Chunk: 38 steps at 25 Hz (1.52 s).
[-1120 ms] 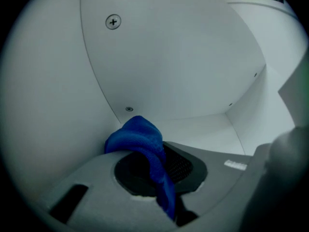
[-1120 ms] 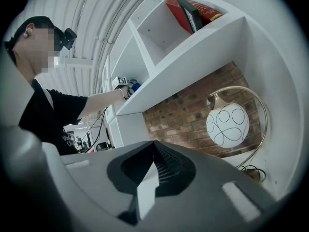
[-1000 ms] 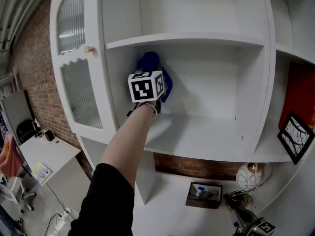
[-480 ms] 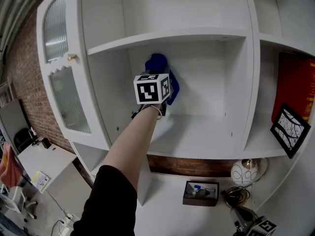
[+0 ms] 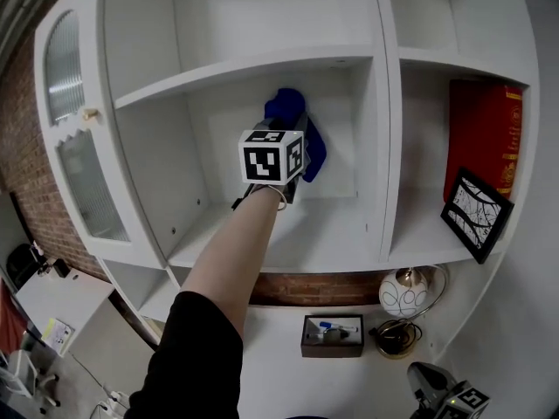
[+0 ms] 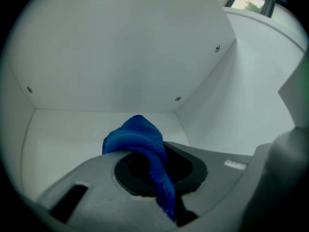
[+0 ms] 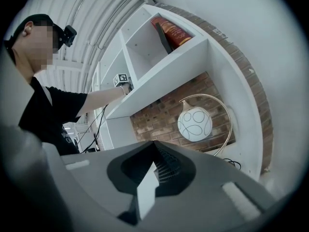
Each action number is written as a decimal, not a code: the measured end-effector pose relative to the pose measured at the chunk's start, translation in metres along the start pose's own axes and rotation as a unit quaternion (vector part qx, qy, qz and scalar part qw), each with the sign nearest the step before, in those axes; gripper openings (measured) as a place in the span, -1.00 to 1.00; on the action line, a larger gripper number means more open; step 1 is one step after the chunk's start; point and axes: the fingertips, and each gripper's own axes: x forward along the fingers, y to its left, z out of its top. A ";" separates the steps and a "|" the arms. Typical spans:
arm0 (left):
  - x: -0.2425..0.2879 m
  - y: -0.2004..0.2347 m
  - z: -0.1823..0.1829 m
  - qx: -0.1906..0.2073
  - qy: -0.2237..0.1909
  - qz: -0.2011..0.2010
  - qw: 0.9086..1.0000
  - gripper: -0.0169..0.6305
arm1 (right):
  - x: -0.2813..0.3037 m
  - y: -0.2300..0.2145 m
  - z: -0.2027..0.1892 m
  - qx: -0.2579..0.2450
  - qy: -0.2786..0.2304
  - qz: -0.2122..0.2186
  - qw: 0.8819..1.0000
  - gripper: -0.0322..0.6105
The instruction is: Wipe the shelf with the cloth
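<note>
Far left there's the cabinet door (image 5: pixel 68 103) with ribbed, wavy glass panes and a little round knob (image 5: pixel 89 113), painted the same flat matte white as the rest of the unit. Next over is the middle bay, smooth white boards with tiny peg holes in the side walls, and that's where my bare arm in its black sleeve (image 5: pixel 188 360) reaches in. My left gripper (image 6: pixel 157 158) is chunky grey plastic with the black-and-white marker cube (image 5: pixel 272 155) on top, and its fingers are pinched tight on the cloth (image 6: pixel 139 138). The cloth is deep blue, fuzzy microfibre-looking stuff. It's bunched into a soft lump that pokes out past the fingertips, with a tail trailing back down between them. It's held up above the shelf (image 5: pixel 349 225) board, close to the back panel near the bay's corner; whether it actually touches the panel I can't tell. In the bay to the right a glossy red book (image 5: pixel 485 125) stands upright, with a black-framed picture (image 5: pixel 476 215) of crackly white lines leaning in front of it. Below, against rough brick, there's a small dark box (image 5: pixel 333 335), then a round white lamp (image 5: pixel 402 292) with looping dark lines, hung from a curved metal arm. My right gripper (image 7: pixel 153 151) hangs low at the bottom right, fingers pressed together on nothing.
</note>
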 end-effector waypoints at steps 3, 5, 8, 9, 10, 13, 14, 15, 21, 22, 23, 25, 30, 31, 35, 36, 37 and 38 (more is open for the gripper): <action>0.006 -0.018 0.003 -0.015 -0.005 -0.012 1.000 -0.88 | -0.009 0.001 -0.001 -0.002 0.000 -0.002 1.000 -0.88; 0.007 -0.032 0.004 -0.018 -0.007 -0.027 0.999 -0.88 | -0.011 0.006 -0.002 -0.004 0.002 0.001 1.000 -0.87; 0.003 -0.055 0.005 -0.007 -0.005 -0.054 0.998 -0.88 | -0.005 0.016 0.004 -0.008 0.000 0.011 1.000 -0.88; 0.000 -0.059 0.006 0.000 -0.003 -0.060 0.998 -0.88 | 0.001 0.021 0.010 -0.010 -0.003 0.019 1.000 -0.88; -0.004 -0.062 0.007 0.005 -0.001 -0.064 0.998 -0.88 | 0.009 0.028 0.017 -0.012 -0.008 0.030 0.999 -0.88; -0.023 -0.058 0.013 0.009 -0.001 -0.063 0.998 -0.88 | 0.039 0.057 0.036 -0.037 -0.007 0.074 0.997 -0.88; -0.031 -0.053 0.015 0.008 -0.002 -0.059 0.998 -0.87 | 0.049 0.068 0.039 -0.052 0.000 0.089 0.995 -0.87; -0.040 -0.046 0.017 0.004 -0.004 -0.054 0.999 -0.87 | 0.061 0.080 0.041 -0.069 0.011 0.102 0.992 -0.87; -0.096 0.017 0.014 -0.014 -0.002 -0.005 1.000 -0.87 | 0.122 0.151 0.028 -0.118 0.077 0.171 0.975 -0.87; -0.105 0.027 0.011 -0.021 -0.001 0.003 1.000 -0.87 | 0.130 0.164 0.025 -0.125 0.087 0.180 0.972 -0.88; -0.113 0.035 0.008 -0.026 0.000 0.009 1.000 -0.87 | 0.137 0.176 0.024 -0.132 0.095 0.189 0.968 -0.88; -0.126 0.045 -0.001 -0.033 0.005 0.013 0.999 -0.87 | 0.150 0.199 0.026 -0.131 0.106 0.207 0.964 -0.88; -0.143 0.066 -0.008 -0.036 0.008 0.023 0.999 -0.87 | 0.169 0.244 0.044 -0.096 0.099 0.244 0.960 -0.88; -0.144 0.071 -0.007 -0.035 0.009 0.027 0.999 -0.88 | 0.169 0.251 0.048 -0.098 0.095 0.248 0.959 -0.88; -0.142 0.096 -0.003 -0.059 0.007 0.046 0.997 -0.87 | 0.164 0.266 0.051 -0.103 0.086 0.259 0.957 -0.88; -0.141 0.104 -0.003 -0.074 0.004 0.055 0.996 -0.88 | 0.163 0.268 0.048 -0.105 0.090 0.259 0.956 -0.88; -0.140 0.113 -0.003 -0.088 0.002 0.067 0.994 -0.88 | 0.161 0.267 0.045 -0.109 0.094 0.258 0.955 -0.88; -0.138 0.121 -0.005 -0.099 0.003 0.079 0.992 -0.88 | 0.159 0.266 0.043 -0.116 0.098 0.253 0.955 -0.88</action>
